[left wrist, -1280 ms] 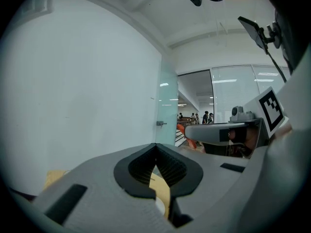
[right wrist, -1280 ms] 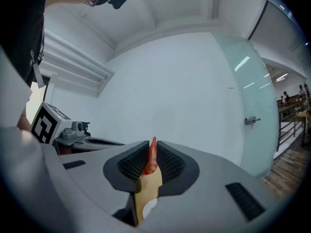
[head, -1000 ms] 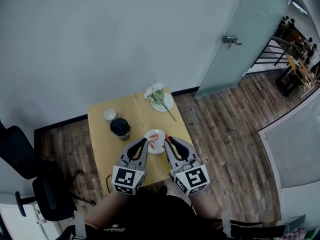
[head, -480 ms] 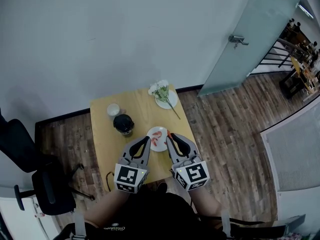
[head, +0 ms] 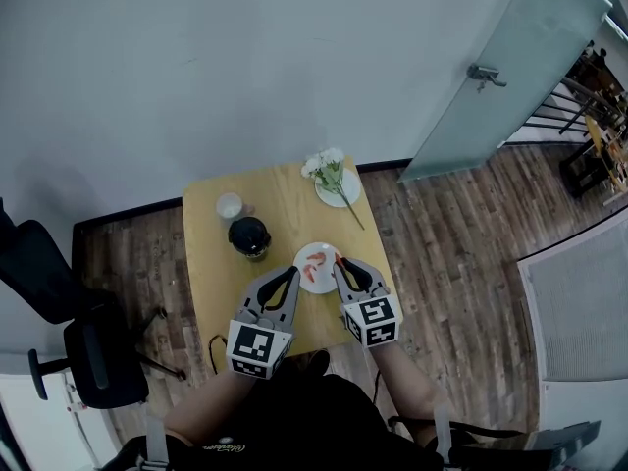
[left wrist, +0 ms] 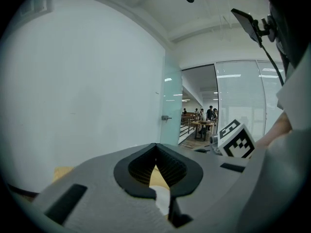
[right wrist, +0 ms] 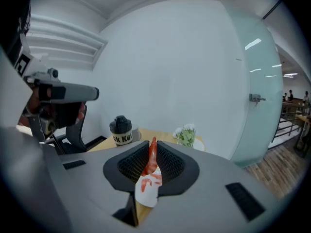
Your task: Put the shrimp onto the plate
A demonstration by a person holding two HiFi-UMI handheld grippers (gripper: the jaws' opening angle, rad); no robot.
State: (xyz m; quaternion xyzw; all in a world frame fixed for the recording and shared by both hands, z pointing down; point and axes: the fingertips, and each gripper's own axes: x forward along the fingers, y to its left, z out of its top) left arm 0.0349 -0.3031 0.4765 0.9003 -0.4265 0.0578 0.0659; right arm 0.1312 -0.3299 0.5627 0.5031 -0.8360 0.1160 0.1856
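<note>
Probably an office: swivel chair (head: 90, 363), frosted glass door (head: 510, 72).

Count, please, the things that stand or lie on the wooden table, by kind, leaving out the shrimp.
White plates: 2
Dark cup with a black lid: 1
Small white cup: 1
Bunch of white flowers: 1
Total: 5

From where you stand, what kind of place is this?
Probably a corner of an office: a wooden table against a plain white wall, a black office chair beside it, and a frosted glass door.
</note>
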